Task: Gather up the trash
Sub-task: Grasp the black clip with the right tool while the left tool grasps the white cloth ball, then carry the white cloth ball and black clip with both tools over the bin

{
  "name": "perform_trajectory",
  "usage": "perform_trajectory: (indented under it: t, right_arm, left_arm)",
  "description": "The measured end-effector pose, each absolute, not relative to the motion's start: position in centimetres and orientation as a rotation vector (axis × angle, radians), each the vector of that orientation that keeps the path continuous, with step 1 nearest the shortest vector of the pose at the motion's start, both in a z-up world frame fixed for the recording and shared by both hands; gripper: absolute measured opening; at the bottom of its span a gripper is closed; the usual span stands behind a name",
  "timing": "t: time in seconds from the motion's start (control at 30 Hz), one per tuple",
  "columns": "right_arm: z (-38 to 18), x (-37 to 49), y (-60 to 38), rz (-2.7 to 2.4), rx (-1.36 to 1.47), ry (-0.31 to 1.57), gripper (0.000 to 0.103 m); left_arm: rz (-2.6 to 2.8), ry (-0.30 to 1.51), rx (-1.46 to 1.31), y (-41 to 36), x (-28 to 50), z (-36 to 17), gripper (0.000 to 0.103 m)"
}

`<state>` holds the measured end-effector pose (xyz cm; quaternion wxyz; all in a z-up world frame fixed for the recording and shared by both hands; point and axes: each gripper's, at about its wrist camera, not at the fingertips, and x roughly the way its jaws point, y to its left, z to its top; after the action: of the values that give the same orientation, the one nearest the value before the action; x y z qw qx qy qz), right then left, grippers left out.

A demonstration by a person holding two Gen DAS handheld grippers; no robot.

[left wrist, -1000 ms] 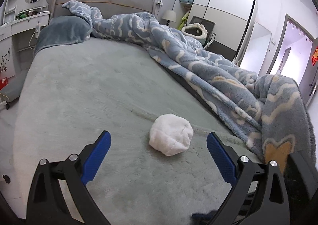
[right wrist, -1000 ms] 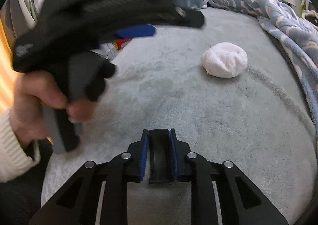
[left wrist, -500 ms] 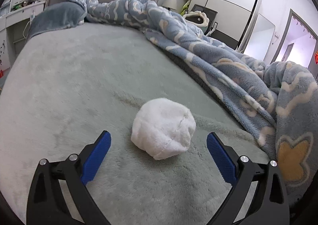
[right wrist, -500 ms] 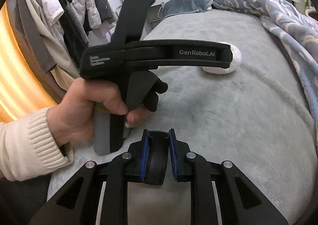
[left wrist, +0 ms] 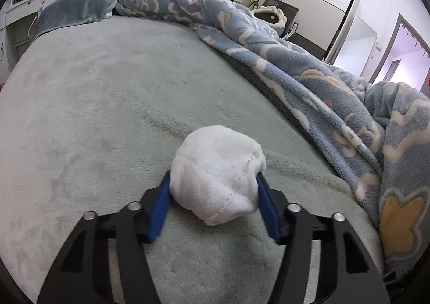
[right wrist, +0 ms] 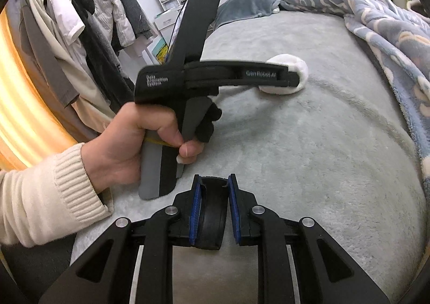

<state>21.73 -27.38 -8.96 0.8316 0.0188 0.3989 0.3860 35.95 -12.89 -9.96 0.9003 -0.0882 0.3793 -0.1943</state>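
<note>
A white crumpled ball of tissue [left wrist: 217, 173] lies on the grey-green bed cover [left wrist: 102, 105]. My left gripper [left wrist: 213, 191] is shut on it, its blue pads pressing both sides of the ball. In the right wrist view the left gripper [right wrist: 293, 79] reaches over the bed and the white ball [right wrist: 291, 72] shows at its tip. My right gripper [right wrist: 215, 210] is shut on a curved black object [right wrist: 212, 220], low over the near edge of the bed.
A blue patterned blanket [left wrist: 309, 67] is heaped along the right side of the bed. A grey pillow [left wrist: 72, 11] lies at the headboard. Clothes [right wrist: 88, 21] hang on a rack left of the bed. A wardrobe [left wrist: 311, 0] stands at the far right.
My left gripper moved forward to the white ball and closed its jaws on it. My right gripper stayed shut on the black object, nearly still.
</note>
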Motion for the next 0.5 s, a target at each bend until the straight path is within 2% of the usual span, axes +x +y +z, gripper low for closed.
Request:
perform_trajectory:
  t: [0.2,0.5]
  right_arm:
    - [-7.7,22.2,-27.9,0.808,0.077,0.817,0.02]
    - [-5.7,22.3,-29.6,0.761,0.097,0.778,0.02]
  left_arm:
    - [-0.371,0.749,-0.191,-12.4,35.5,-9.5,0.045]
    - [-0.254,0.658,-0.191,-11.1,33.8,-7.5,0.043]
